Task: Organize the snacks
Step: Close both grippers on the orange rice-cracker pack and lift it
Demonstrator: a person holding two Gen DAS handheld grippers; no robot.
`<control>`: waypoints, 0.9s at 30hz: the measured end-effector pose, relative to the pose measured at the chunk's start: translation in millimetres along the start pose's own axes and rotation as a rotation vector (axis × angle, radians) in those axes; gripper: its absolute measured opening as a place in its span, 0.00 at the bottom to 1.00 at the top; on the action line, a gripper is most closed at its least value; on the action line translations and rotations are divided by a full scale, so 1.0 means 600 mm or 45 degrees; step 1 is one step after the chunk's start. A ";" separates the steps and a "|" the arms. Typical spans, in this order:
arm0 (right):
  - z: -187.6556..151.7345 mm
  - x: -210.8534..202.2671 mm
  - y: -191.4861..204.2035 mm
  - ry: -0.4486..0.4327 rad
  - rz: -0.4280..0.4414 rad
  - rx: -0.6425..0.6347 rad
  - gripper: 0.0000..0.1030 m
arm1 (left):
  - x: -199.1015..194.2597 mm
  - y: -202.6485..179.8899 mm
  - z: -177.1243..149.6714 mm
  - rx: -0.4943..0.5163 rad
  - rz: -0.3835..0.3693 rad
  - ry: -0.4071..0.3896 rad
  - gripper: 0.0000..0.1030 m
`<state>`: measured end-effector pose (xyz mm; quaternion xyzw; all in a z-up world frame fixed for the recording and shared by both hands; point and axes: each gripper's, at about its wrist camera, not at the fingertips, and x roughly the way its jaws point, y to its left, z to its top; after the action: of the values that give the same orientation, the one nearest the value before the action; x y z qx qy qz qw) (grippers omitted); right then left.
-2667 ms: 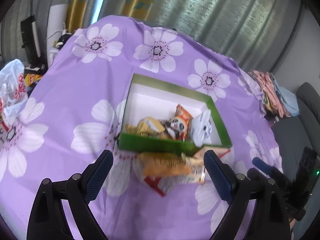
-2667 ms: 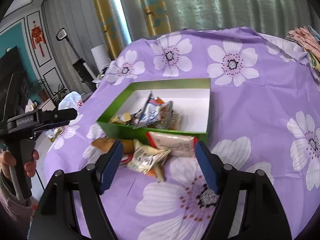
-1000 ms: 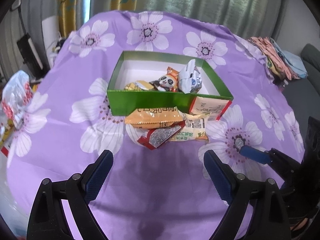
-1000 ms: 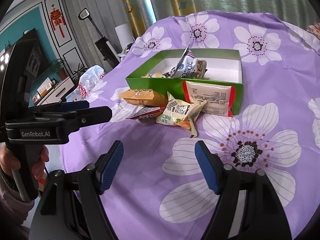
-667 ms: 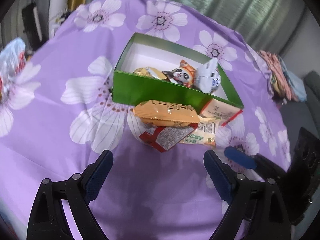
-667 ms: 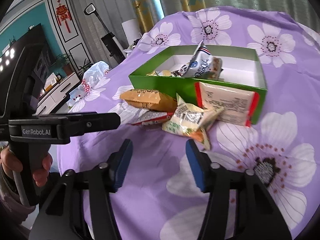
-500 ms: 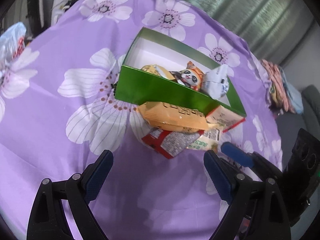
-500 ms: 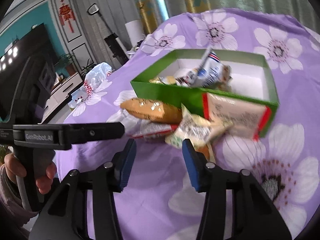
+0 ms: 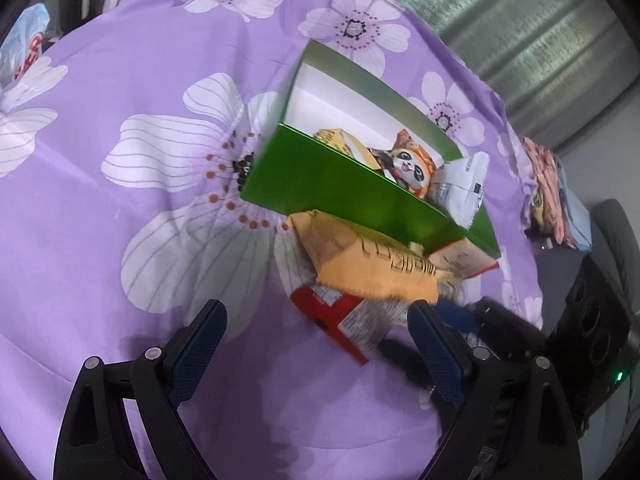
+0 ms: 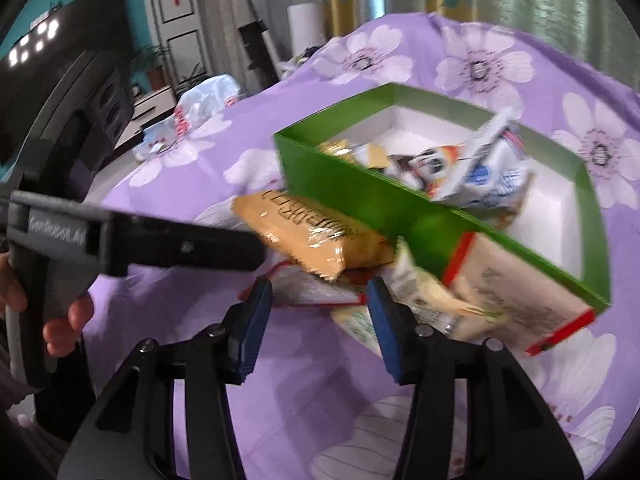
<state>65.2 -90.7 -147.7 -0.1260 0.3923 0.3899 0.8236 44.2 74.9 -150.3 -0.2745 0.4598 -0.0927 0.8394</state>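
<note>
1. Snacks: four loose packets lie in a heap on the purple flowered cloth, right against the near wall of the green box (image 9: 352, 196); an orange packet (image 10: 308, 236) sits on top, a red-edged packet (image 9: 344, 326) under it, a pale green-printed packet (image 10: 424, 300) beside them, and a beige packet with red ends (image 10: 516, 288) leans on the box wall.
2. I judge these light, crinkly and slippery foil bags, soft in the middle and easily crushed; I would pinch a sealed end seam or a flat edge rather than the puffed belly.
3. The box, white inside, already holds a panda-print packet (image 9: 412, 162), a white and blue packet (image 10: 492, 176) and a gold-wrapped one (image 9: 332, 138); its far half looks bare.
4. My left gripper (image 9: 316, 350) hovers with jaws wide and nothing between them; my right gripper (image 10: 320, 326) has narrow jaws, opening slightly, lined up on the red-edged packet but not pressing it.
</note>
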 end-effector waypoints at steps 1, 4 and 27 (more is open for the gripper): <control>-0.001 0.006 0.009 0.018 0.021 -0.020 0.48 | -0.001 0.003 -0.001 -0.003 0.006 -0.001 0.89; -0.007 0.023 0.034 0.070 0.139 -0.014 0.48 | -0.003 0.014 -0.001 -0.012 0.023 0.010 0.89; -0.011 -0.018 -0.004 -0.076 0.158 0.346 0.48 | -0.004 0.019 0.040 0.078 -0.082 -0.028 0.89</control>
<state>59.2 -101.3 -144.1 0.0228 0.4240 0.3870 0.8185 61.6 94.5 -144.9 -0.2642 0.4383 -0.1307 0.8491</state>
